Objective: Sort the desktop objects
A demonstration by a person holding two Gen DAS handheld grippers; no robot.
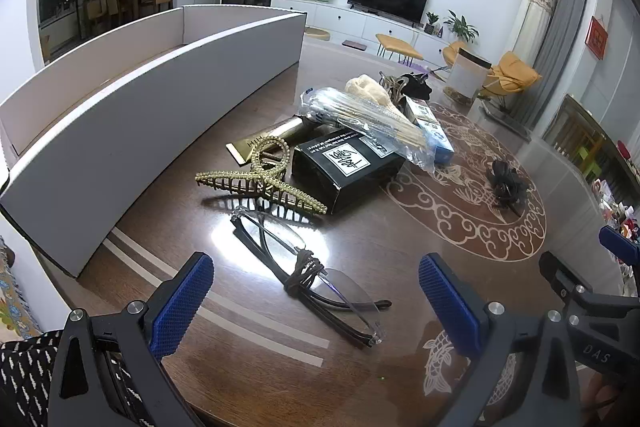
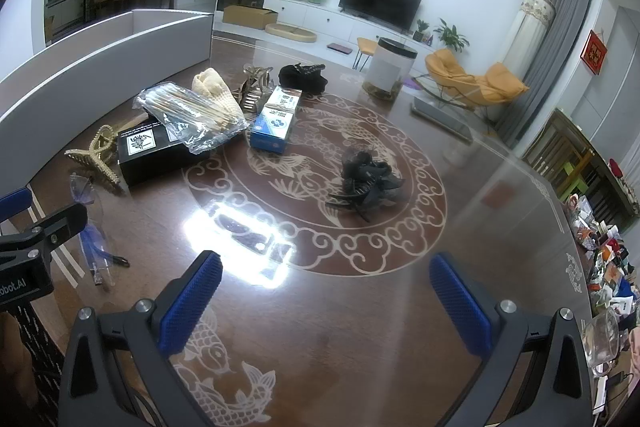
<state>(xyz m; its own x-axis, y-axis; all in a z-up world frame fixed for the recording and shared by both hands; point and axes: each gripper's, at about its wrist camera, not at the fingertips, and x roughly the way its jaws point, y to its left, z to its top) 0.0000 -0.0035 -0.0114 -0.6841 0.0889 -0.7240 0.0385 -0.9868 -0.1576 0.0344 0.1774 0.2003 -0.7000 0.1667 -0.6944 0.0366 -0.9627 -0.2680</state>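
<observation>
Folded rimless glasses [image 1: 308, 275] tied with a brown cord lie on the dark table just ahead of my open, empty left gripper [image 1: 316, 303]; they also show in the right wrist view [image 2: 90, 227]. Behind them lie a gold hair claw [image 1: 260, 179], a black box [image 1: 344, 163], a bag of sticks [image 1: 372, 119] and a blue box [image 2: 276, 119]. A black hair clip [image 2: 368, 179] lies ahead of my open, empty right gripper [image 2: 326, 303].
A long white cardboard box [image 1: 140, 115] stands open along the table's left side. A gold tube [image 1: 264, 141], a cream mesh pouch [image 2: 216, 87], another gold claw [image 2: 256, 83] and a black item [image 2: 302, 77] lie further back. A white canister [image 2: 390, 67] stands at the far edge.
</observation>
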